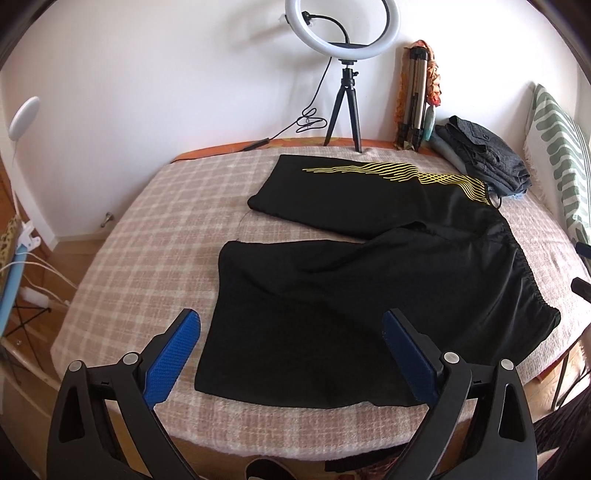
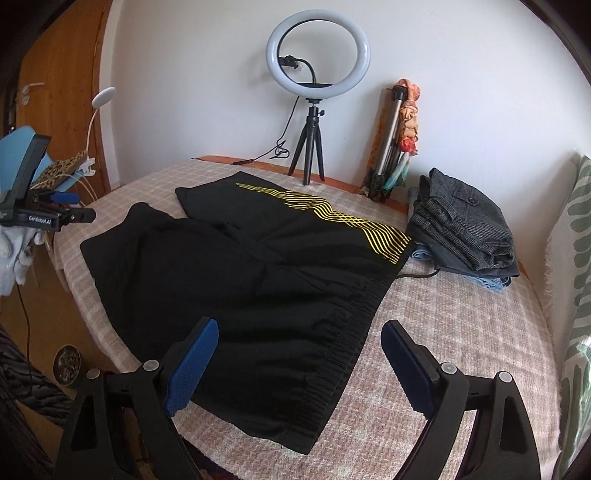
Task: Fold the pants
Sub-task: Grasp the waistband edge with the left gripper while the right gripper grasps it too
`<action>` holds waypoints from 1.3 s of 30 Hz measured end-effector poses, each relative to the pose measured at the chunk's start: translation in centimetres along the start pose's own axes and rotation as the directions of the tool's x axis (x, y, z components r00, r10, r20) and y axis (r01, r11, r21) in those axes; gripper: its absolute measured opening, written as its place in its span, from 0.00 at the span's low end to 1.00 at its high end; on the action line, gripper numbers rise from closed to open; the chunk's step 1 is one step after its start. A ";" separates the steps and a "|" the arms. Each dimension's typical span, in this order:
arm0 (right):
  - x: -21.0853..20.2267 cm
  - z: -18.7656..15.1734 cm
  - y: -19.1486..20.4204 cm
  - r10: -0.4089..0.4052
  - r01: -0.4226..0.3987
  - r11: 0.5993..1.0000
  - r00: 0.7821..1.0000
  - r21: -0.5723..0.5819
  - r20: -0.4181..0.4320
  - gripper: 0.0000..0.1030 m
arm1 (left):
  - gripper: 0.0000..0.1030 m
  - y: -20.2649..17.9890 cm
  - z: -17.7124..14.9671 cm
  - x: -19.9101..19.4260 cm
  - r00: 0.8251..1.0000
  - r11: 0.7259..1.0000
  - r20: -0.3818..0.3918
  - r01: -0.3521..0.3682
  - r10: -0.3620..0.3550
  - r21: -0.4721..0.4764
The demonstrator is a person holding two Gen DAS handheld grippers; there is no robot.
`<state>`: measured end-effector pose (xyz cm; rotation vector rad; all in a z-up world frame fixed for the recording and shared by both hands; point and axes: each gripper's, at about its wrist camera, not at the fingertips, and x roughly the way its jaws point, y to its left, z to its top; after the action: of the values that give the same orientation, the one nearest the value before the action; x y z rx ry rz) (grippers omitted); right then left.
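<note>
- Fingers (image 1: 177,354) of the left gripper (image 1: 291,354) stand wide apart in the left wrist view, blue pads facing each other, with nothing between them; they hover above the near leg hem of the pants (image 1: 369,295).
- From this view the pants lie spread flat on the checked blanket (image 1: 147,221) covering the bed, legs splayed apart toward the left, elastic waistband to the right, a yellow wave print (image 1: 406,175) along the far leg.
- Behind stand a ring light (image 1: 341,29) on a small tripod and, far right, a stack of folded clothes (image 1: 484,155).
- In the right wrist view the right gripper (image 2: 299,365) is likewise spread wide and empty, poised above the near corner of the waistband (image 2: 332,354), not touching it.
- At this view's left edge the left gripper shows side-on, clear of the cloth.
- Judged from the layout, the fold has not begun; this looks like the approach before the first grasp.
- Next would likely be to lower each gripper, pinch the near edge at hem and waistband, and carry the near leg over onto the far one, keeping the thin, slippery-looking fabric taut so it does not bunch.
</note>
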<state>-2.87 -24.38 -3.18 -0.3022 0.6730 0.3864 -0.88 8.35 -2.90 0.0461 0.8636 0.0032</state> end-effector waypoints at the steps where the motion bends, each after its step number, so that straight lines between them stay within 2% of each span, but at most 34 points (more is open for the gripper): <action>1: 0.2 -0.4 0.4 0.019 -0.020 0.999 1.000 -0.035 -0.018 0.79 | 0.89 0.7 -0.3 0.2 1.000 1.000 -0.010 0.011 -0.011 -0.021; 3: 0.8 -1.0 1.3 0.060 -0.065 0.995 0.996 -0.081 -0.060 0.71 | 0.83 1.8 -0.7 0.8 0.998 0.998 -0.041 0.041 -0.043 -0.056; 6: 1.5 -1.9 2.4 0.115 -0.129 0.984 0.987 -0.126 -0.114 0.67 | 0.75 2.6 -1.5 1.4 0.993 0.996 -0.093 0.061 -0.067 -0.063; 9: 2.2 -2.9 3.7 0.123 -0.153 0.968 0.980 -0.196 -0.156 0.63 | 0.67 3.4 -2.2 2.4 0.986 0.995 -0.142 0.073 -0.081 -0.061; 14: 3.5 -4.1 4.3 0.107 -0.157 0.959 0.971 -0.235 -0.212 0.58 | 0.66 6.4 -3.2 3.8 0.976 0.993 -0.211 0.022 -0.047 -0.120; 20: 4.1 -4.4 4.4 0.103 -0.161 0.956 0.967 -0.244 -0.235 0.58 | 0.64 7.4 -4.2 6.1 0.964 0.981 -0.249 0.042 -0.089 -0.191; 23: 4.4 -4.5 4.6 0.106 -0.168 0.953 0.965 -0.253 -0.241 0.58 | 0.49 7.3 -4.2 6.4 0.969 0.980 -0.234 0.034 -0.080 -0.197; 24: 4.5 -4.6 4.7 0.102 -0.165 0.952 0.965 -0.258 -0.242 0.58 | 0.38 7.4 -4.2 6.5 0.970 0.978 -0.226 0.040 -0.087 -0.205; 25: 4.6 -4.7 4.7 0.092 -0.158 0.951 0.965 -0.266 -0.244 0.58 | 0.34 7.3 -4.3 6.7 0.971 0.974 -0.218 0.052 -0.101 -0.219; 27: 4.9 -4.9 4.9 0.072 -0.142 0.951 0.965 -0.276 -0.251 0.57 | 0.15 7.2 -4.3 6.7 0.971 0.972 -0.210 0.069 -0.117 -0.224; 28: 5.1 -5.0 4.8 0.066 -0.138 0.951 0.964 -0.276 -0.256 0.55 | 0.10 7.0 -4.3 6.9 0.970 0.970 -0.204 0.085 -0.132 -0.227; 31: 5.2 -4.9 4.6 0.077 -0.148 0.953 0.963 -0.266 -0.259 0.46 | 0.06 6.8 -4.1 6.6 0.969 0.968 -0.193 0.109 -0.154 -0.225; 33: 5.3 -4.8 4.4 0.087 -0.156 0.954 0.961 -0.254 -0.262 0.33 | 0.05 6.8 -3.9 6.2 0.970 0.965 -0.175 0.124 -0.167 -0.232; 34: 5.4 -4.7 4.3 0.099 -0.165 0.956 0.960 -0.243 -0.263 0.32 | 0.05 6.9 -3.6 5.9 0.972 0.963 -0.161 0.129 -0.169 -0.235; 35: 5.4 -4.6 4.1 0.105 -0.167 0.959 0.960 -0.231 -0.260 0.25 | 0.05 6.9 -3.3 5.6 0.975 0.962 -0.144 0.131 -0.169 -0.239; 36: 5.3 -4.5 3.9 0.107 -0.164 0.962 0.961 -0.218 -0.254 0.17 | 0.04 7.0 -3.0 5.3 0.978 0.961 -0.127 0.131 -0.165 -0.242; 39: 4.8 -3.8 3.3 0.099 -0.141 0.971 0.972 -0.191 -0.213 0.06 | 0.04 7.2 -2.1 4.5 0.982 0.955 -0.084 0.143 -0.170 -0.259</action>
<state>-2.98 -21.74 -9.62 -0.5028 0.8559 0.5482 0.56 15.76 -7.43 -0.2638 0.9648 -0.0339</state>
